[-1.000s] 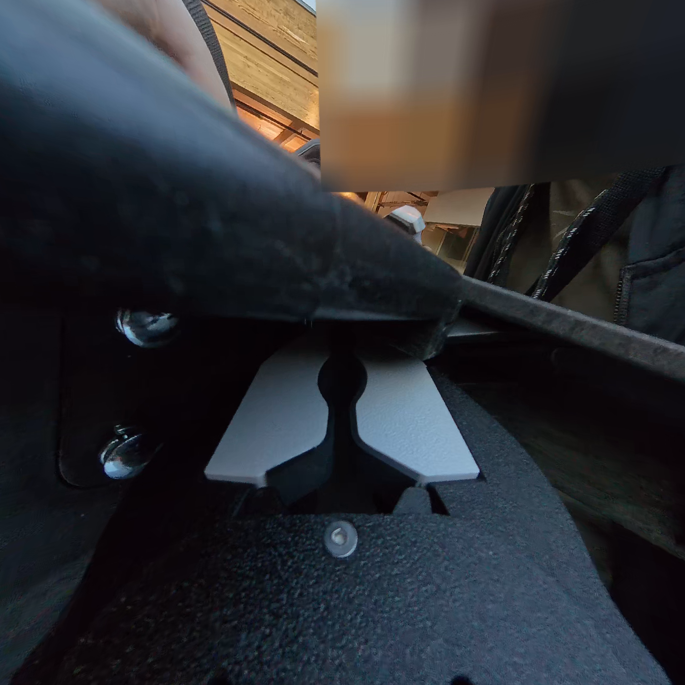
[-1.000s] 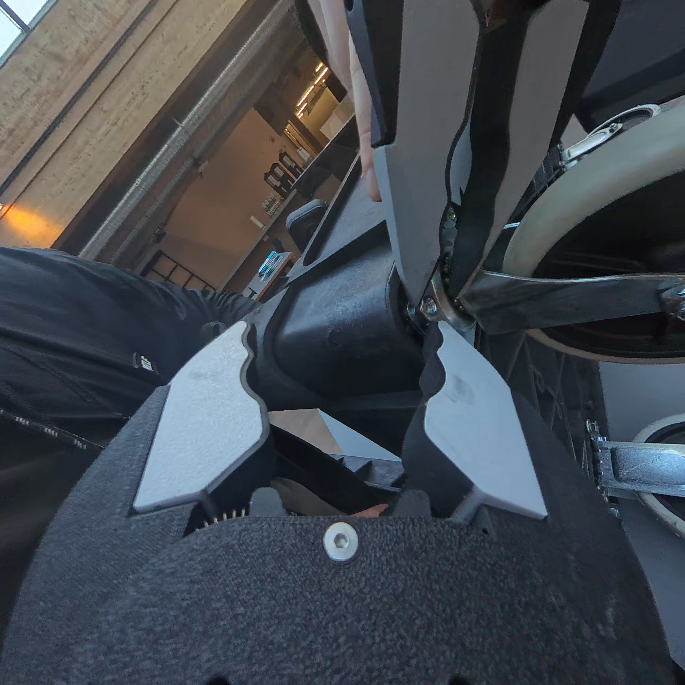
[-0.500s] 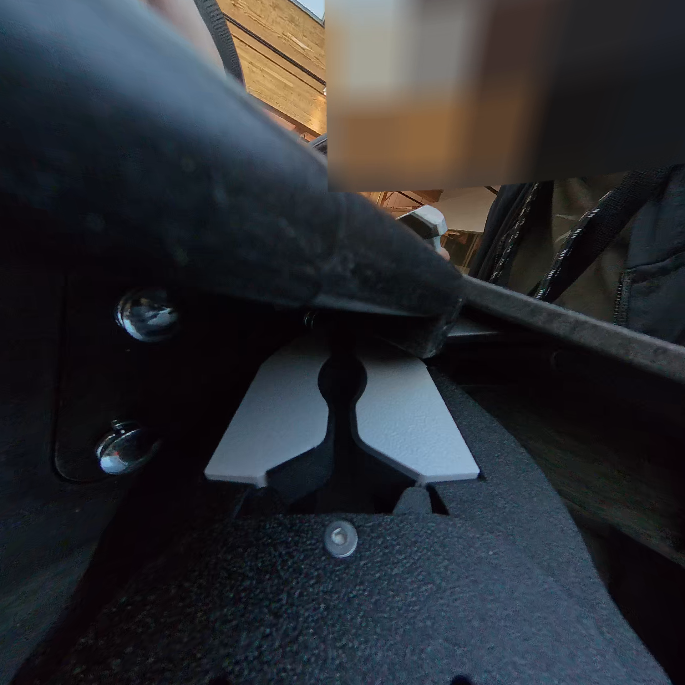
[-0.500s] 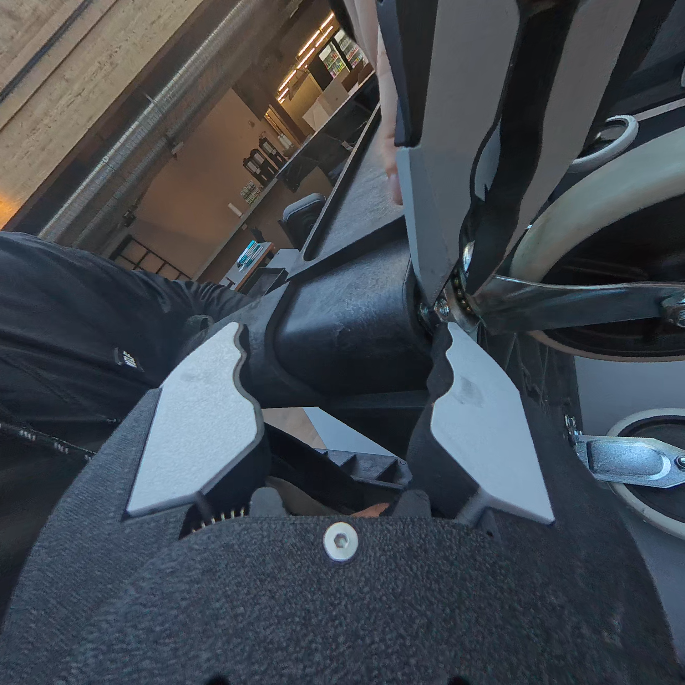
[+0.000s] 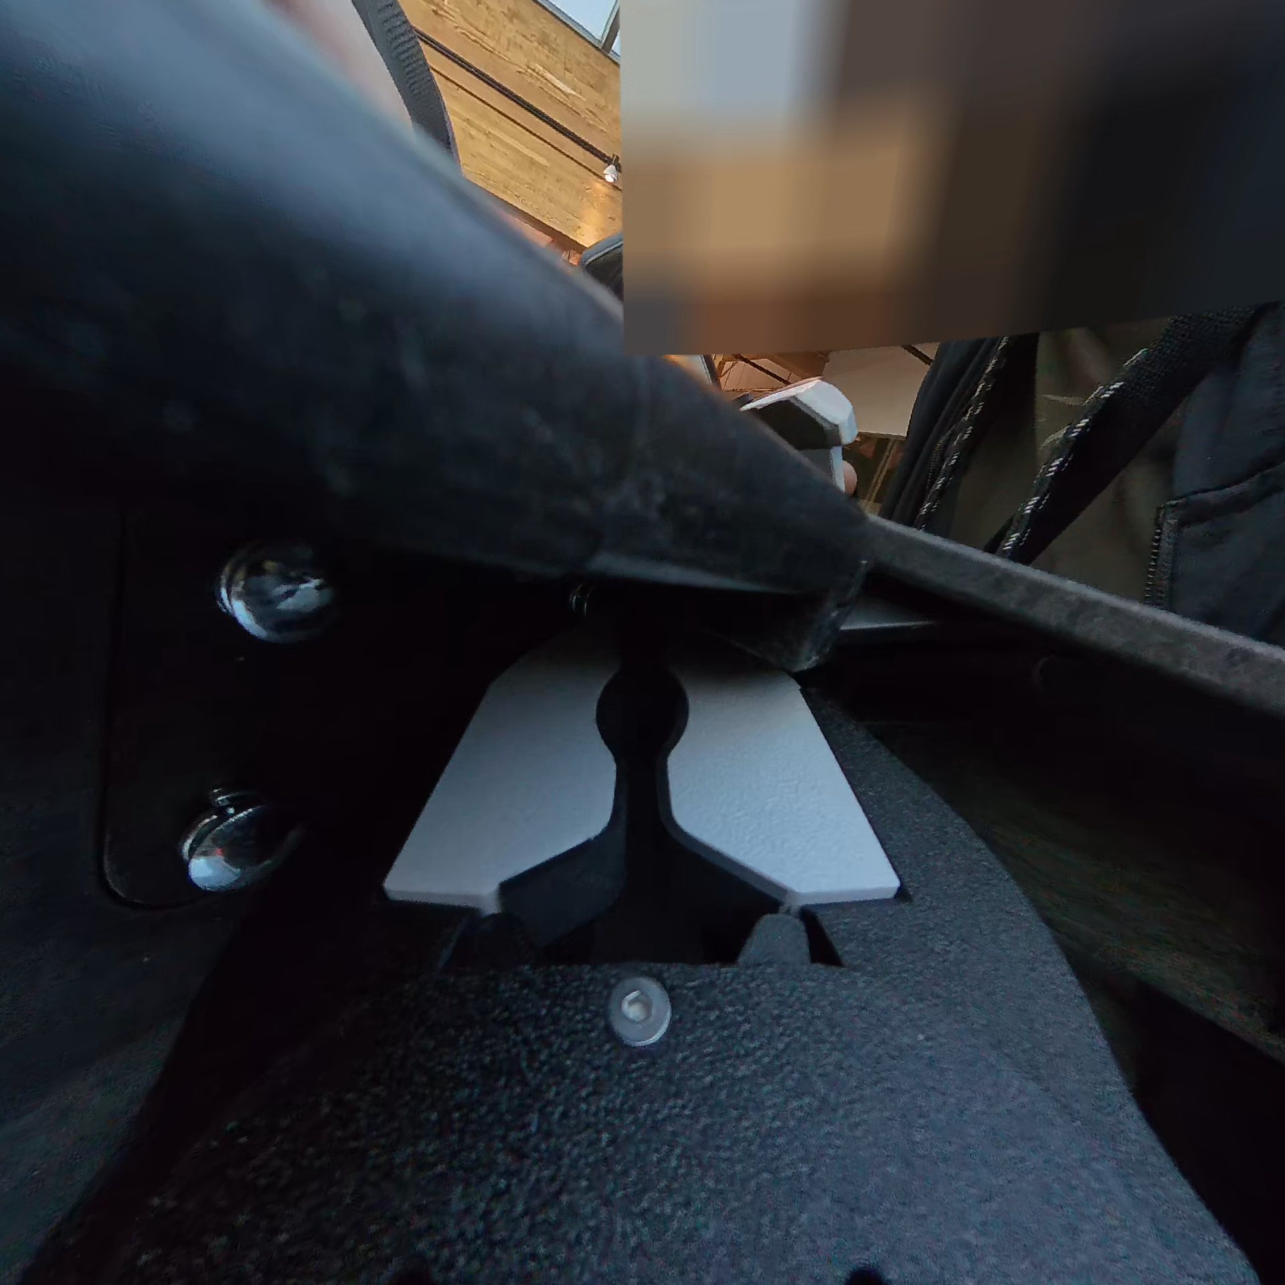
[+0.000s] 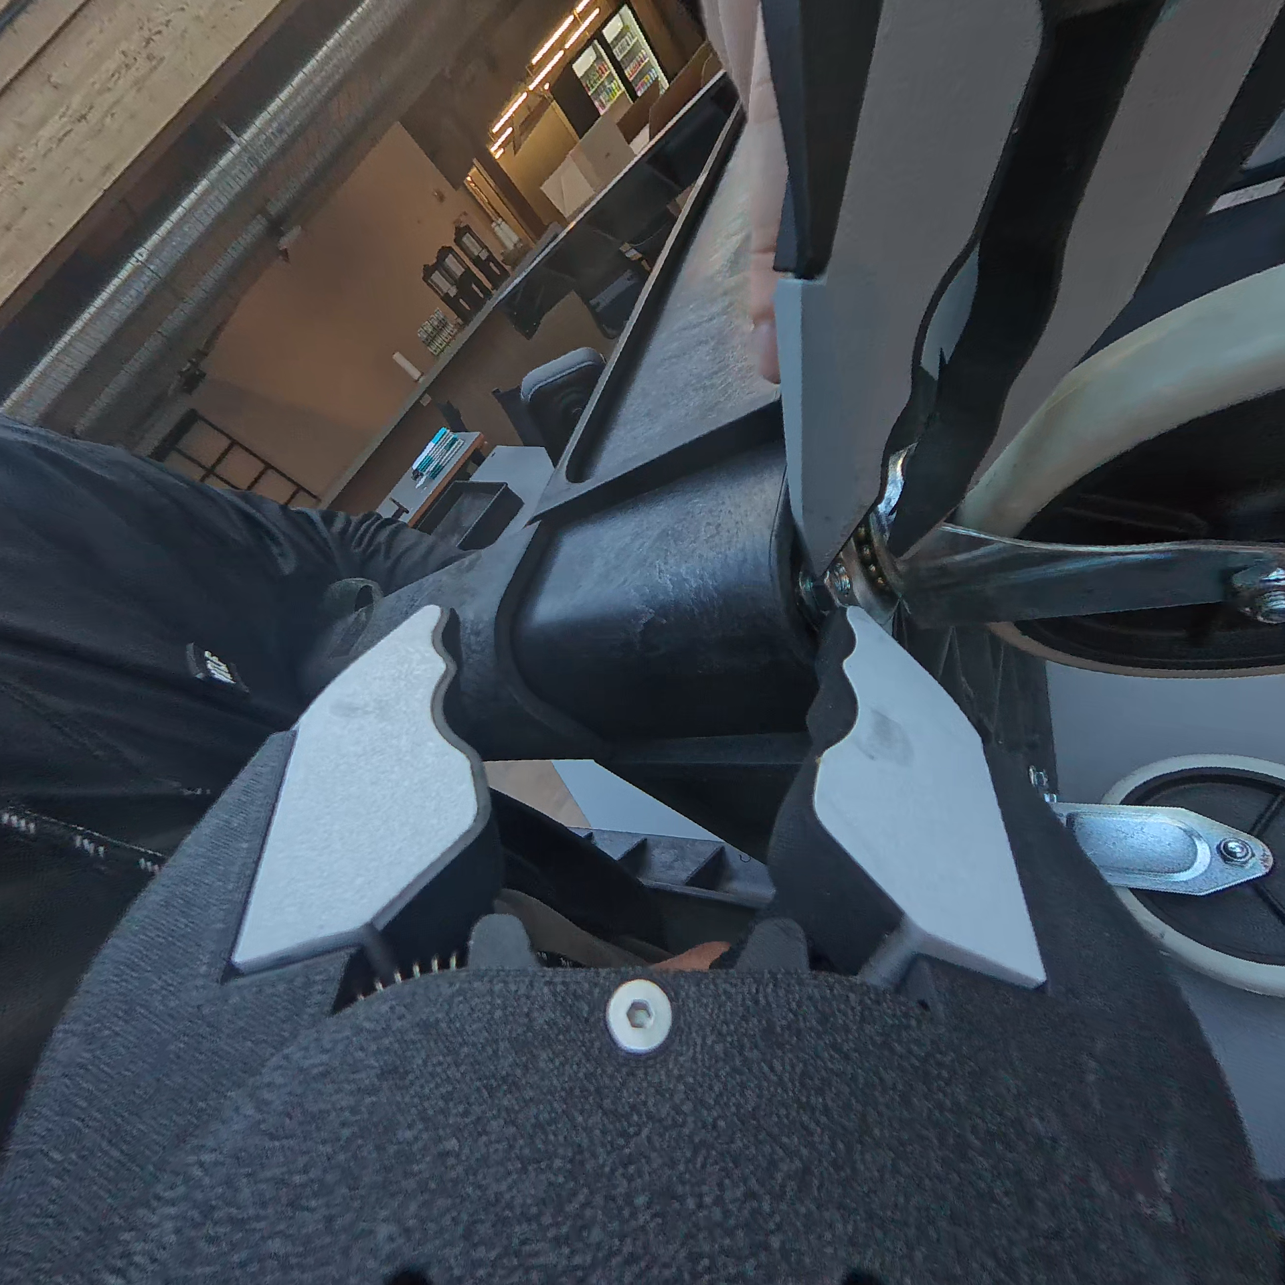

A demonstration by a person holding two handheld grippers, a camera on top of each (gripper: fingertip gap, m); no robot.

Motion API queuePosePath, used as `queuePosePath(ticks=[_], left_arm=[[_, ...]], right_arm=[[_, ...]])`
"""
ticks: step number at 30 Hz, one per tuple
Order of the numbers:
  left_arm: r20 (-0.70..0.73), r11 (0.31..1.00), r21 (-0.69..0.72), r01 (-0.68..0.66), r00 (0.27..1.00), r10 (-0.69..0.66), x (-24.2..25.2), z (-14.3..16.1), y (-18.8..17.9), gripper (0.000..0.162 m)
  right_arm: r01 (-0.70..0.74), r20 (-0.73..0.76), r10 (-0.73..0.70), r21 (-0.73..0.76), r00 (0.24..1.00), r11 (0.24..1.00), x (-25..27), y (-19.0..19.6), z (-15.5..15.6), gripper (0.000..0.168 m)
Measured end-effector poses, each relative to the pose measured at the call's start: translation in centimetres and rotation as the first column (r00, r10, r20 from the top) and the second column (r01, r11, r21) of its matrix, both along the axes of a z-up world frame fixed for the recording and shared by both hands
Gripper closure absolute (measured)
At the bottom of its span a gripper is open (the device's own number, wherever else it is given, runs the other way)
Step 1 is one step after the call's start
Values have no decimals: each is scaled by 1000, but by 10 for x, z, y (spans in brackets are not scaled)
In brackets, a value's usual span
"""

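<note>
Since a second ago both views have shifted only slightly. Left gripper (image 5: 643, 667) is closed, tips pressed at a caster stem under a black cart (image 5: 348, 313), gripping nothing visibly. Right gripper (image 6: 640, 667) is spread wide around the cart's black corner post (image 6: 660, 612), beside a caster wheel (image 6: 1147, 487), apparently steadying it

Pale grey claw (image 5: 643, 667) fingers, black textured cart leg (image 6: 660, 612), cream-rimmed black caster wheel (image 6: 1085, 417).

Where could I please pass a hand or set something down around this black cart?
Bare room: the cart's flat deck between its raised rim and the person's hand. Crowded: the left tongs clamp the caster swivel, and the open right tongs straddle the corner post.
</note>
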State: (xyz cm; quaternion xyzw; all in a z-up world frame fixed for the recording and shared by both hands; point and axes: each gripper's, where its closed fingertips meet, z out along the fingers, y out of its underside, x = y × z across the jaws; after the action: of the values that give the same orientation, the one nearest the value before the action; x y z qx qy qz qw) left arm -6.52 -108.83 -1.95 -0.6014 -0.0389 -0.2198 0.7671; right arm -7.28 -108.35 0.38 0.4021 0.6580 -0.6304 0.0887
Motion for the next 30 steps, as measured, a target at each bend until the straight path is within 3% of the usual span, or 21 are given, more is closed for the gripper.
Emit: queuePosePath(ticks=[20,27,28,29,30], left_arm=[[3,1000,4,0,1000,0,1,1,0,162],[5,1000,3,-1,1000,1,1,1,0,162],[6,1000,2,-2,1000,2,1,0,0,162],[13,1000,-4,-5,1000,5,0,0,1,162],[17,1000,-6,-5,1000,5,-1,1,2,162]], right_arm=[[19,-56,-16,66,998,998,-1,-1,-4,72],[43,-102,-40,28,994,999,-1,1,7,72],[8,-192,-33,-127,981,992,6,2,39,79],[-102,-297,23,-254,955,962,24,-3,74,110],[-44,-345,5,-107,939,993,19,-12,66,141]])
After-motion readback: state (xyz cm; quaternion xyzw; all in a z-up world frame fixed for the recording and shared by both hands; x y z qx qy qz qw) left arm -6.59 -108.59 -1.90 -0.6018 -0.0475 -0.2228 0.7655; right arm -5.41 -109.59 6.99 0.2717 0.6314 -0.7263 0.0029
